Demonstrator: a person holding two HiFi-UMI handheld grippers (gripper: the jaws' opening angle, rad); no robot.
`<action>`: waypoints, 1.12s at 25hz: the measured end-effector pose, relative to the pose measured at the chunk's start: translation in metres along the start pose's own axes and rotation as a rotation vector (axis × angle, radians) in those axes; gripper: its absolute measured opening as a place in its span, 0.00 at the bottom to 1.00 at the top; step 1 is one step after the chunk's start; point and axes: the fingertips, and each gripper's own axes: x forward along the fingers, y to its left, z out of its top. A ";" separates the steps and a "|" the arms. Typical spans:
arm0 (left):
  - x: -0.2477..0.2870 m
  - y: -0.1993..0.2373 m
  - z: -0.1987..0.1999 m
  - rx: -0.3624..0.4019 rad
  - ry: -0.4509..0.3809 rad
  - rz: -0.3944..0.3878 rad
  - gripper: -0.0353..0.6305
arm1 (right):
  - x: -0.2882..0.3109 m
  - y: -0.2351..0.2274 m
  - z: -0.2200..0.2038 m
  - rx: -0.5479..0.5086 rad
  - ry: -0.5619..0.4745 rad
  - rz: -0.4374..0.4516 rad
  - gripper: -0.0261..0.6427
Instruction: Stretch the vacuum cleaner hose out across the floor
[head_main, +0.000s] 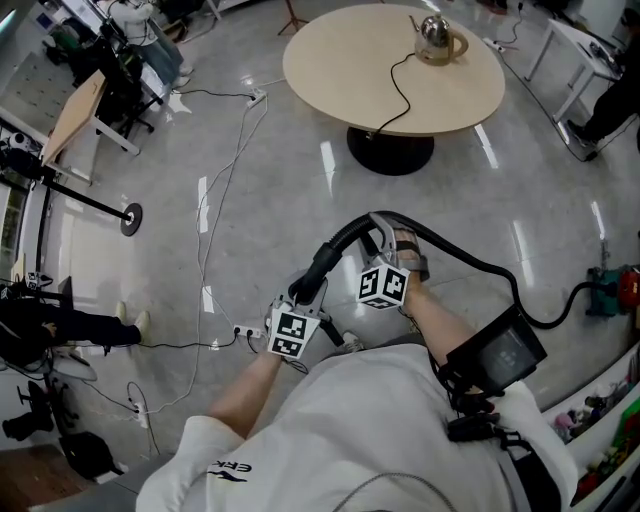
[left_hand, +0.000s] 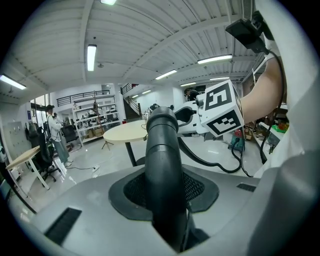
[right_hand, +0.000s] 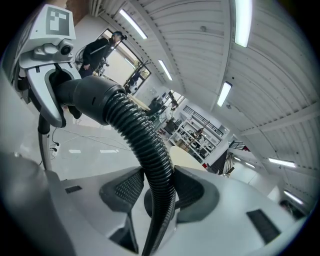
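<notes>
The black vacuum hose (head_main: 478, 264) arcs from in front of my chest to the right, towards the vacuum cleaner body (head_main: 612, 291) on the floor. Its smooth rigid end tube (head_main: 337, 247) is gripped by my left gripper (head_main: 308, 290); in the left gripper view that tube (left_hand: 162, 150) stands clamped between the pads of the left gripper (left_hand: 165, 200). My right gripper (head_main: 396, 246) holds the ribbed part a little further along. In the right gripper view the ribbed hose (right_hand: 135, 130) runs up through the right gripper (right_hand: 160, 195), shut on it.
A round beige table (head_main: 330, 60) with a kettle (head_main: 437, 38) stands ahead. White cables (head_main: 215, 200) and a power strip (head_main: 247, 330) lie on the grey floor at left. A desk (head_main: 75, 115) and a stand's base (head_main: 131, 218) are at far left, where a person (head_main: 60, 325) stands.
</notes>
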 end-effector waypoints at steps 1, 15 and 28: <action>-0.005 0.005 -0.003 -0.001 0.000 0.002 0.24 | 0.001 0.005 0.006 0.002 0.000 0.001 0.32; -0.063 0.050 -0.044 -0.049 0.022 0.062 0.24 | 0.018 0.066 0.069 0.001 -0.025 0.085 0.32; -0.060 0.083 -0.048 -0.060 0.062 0.140 0.24 | 0.053 0.075 0.088 0.029 -0.065 0.173 0.32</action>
